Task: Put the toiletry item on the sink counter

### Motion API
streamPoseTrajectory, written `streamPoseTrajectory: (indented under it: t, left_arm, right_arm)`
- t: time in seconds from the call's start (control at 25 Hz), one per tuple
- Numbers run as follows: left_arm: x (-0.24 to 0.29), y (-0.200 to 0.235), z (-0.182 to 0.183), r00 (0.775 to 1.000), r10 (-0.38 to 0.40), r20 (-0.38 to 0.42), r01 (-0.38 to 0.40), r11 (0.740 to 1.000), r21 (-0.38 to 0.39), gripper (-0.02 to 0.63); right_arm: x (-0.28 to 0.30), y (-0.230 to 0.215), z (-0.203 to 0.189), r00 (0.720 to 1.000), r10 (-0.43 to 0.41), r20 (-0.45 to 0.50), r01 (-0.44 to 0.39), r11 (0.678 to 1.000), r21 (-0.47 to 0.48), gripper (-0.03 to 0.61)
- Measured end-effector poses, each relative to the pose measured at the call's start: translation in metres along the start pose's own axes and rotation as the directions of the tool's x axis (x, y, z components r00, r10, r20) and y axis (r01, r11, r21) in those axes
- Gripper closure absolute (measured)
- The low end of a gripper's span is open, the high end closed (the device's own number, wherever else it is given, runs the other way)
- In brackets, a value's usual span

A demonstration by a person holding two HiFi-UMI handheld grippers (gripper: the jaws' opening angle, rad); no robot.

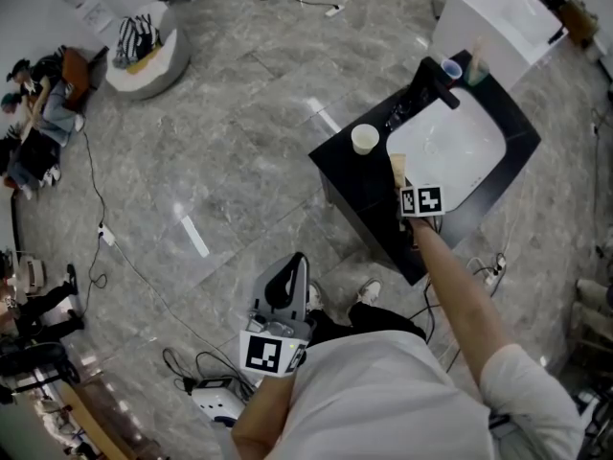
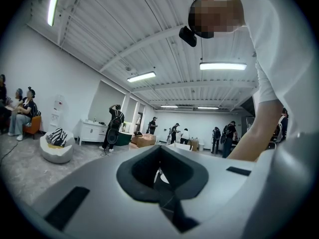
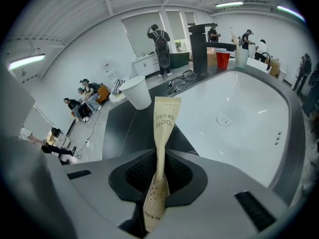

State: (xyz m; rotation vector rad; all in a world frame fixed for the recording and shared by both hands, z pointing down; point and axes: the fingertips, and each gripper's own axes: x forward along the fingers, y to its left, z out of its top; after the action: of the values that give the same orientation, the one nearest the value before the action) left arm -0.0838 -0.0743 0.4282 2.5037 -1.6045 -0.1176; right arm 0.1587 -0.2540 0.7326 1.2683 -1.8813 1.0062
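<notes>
The tan paper toothbrush packet [image 3: 163, 128] is clamped in your right gripper [image 3: 159, 166] over the black worktop [image 3: 122, 133], with a white paper cup [image 3: 136, 92] and black faucet [image 3: 199, 49] ahead. Your left gripper [image 2: 160, 180] is closed and empty.

Floor [image 1: 239, 113]: grey marble-look tiles, glossy; we note black cables [image 1: 92, 175] trailing across.
Walls [image 2: 30, 68]: plain white.
Ceiling [image 2: 149, 44]: white, ribbed; we count several strip lights [image 2: 223, 66], lit.
Furniture: white cabinet [image 2: 91, 131]; round white pouf [image 1: 148, 60].

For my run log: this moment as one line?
right gripper: shut on toothbrush packet | held above sink counter | left gripper: shut, empty
</notes>
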Motion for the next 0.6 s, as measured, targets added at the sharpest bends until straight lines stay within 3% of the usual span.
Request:
streamPoseTrajectory:
  t: [0.6]
  left_arm:
    - [-0.0004, 0.0075, -0.0021, 0.999, -0.035, -0.005, 0.035, 0.999, -0.004, 0.611]
  right_arm:
    - [-0.0045, -0.0032, 0.0004, 0.999, -0.016, 0.029, 0.015, 0.999, 0.046, 0.426]
